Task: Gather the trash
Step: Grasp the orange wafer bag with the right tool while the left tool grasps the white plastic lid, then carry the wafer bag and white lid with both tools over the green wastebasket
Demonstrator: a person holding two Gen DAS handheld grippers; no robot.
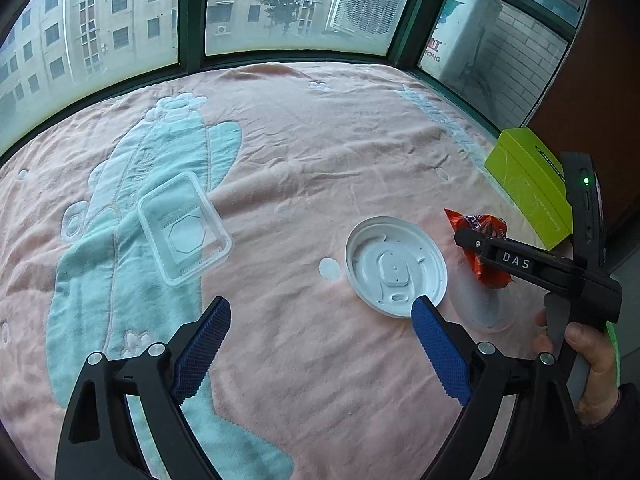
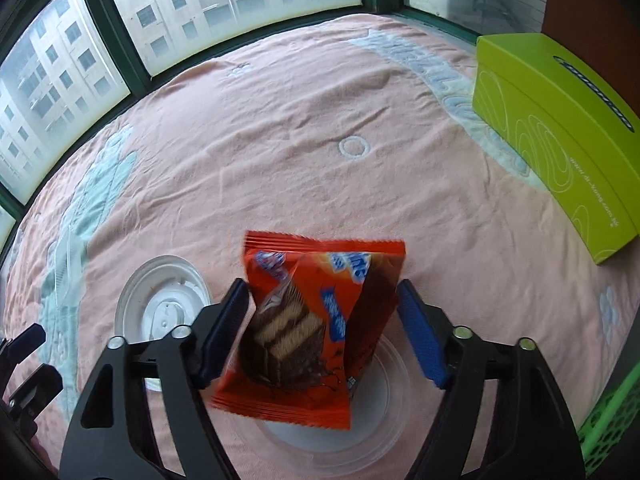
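Left wrist view: your left claw hangs wide, holding nothing, above the pink towelling blanket with a mint cartoon figure. Its right fingertip overlaps the near rim of the round white plastic lid. Clear rectangular plastic tray lies well apart to the left, on the mint figure. Your right claw pokes in from the right with the orange snack wrapper at its tip; lime-green cardboard box behind.

Right wrist view: right claw holds the orange wrapper between its blue pads, lifted over a clear round plastic lid. White lid sits left; green box far right.
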